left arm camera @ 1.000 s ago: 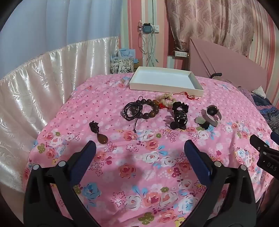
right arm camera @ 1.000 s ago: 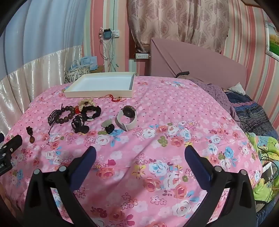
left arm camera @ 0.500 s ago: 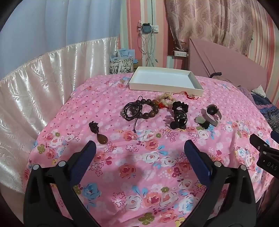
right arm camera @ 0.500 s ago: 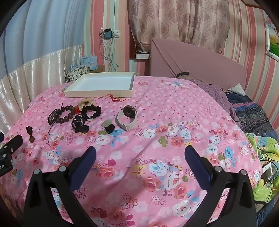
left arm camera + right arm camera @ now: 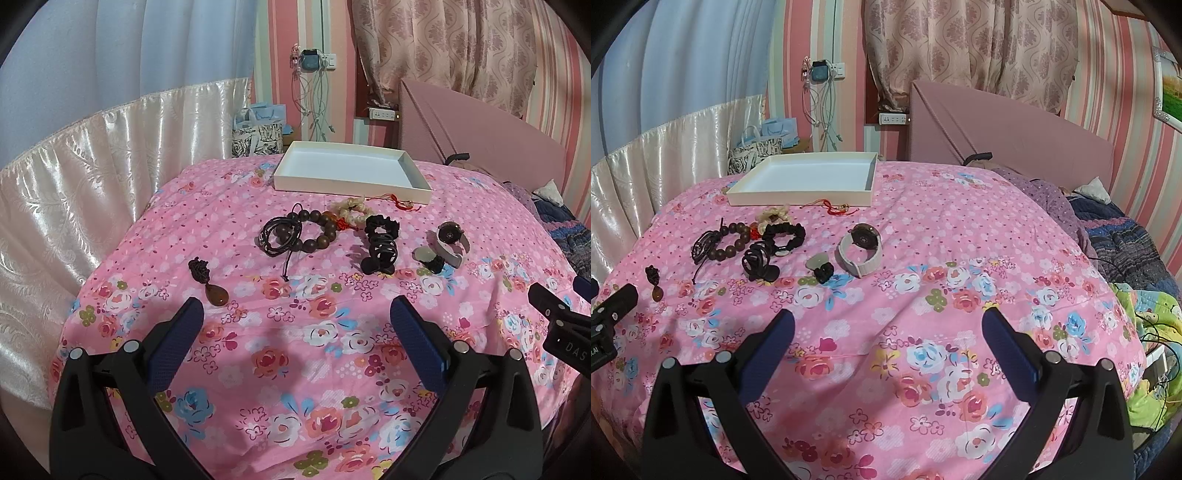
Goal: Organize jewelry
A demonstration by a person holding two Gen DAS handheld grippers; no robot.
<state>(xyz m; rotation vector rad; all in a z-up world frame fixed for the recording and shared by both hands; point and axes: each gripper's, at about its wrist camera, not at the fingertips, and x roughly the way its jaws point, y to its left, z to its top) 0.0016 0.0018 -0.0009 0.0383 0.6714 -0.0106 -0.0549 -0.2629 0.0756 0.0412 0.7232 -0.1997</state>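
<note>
The left gripper and right gripper gape wide, both empty. The amber pendant lies at eleven o'clock of the left fingers, just beyond the left tip. Its long axis runs from eleven to five.

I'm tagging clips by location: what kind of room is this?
Most likely a home bedroom. The jewelry lies on a bed under a pink floral bedspread, with a padded pink headboard behind it, curtains above, and a pillow at the far side.
</note>
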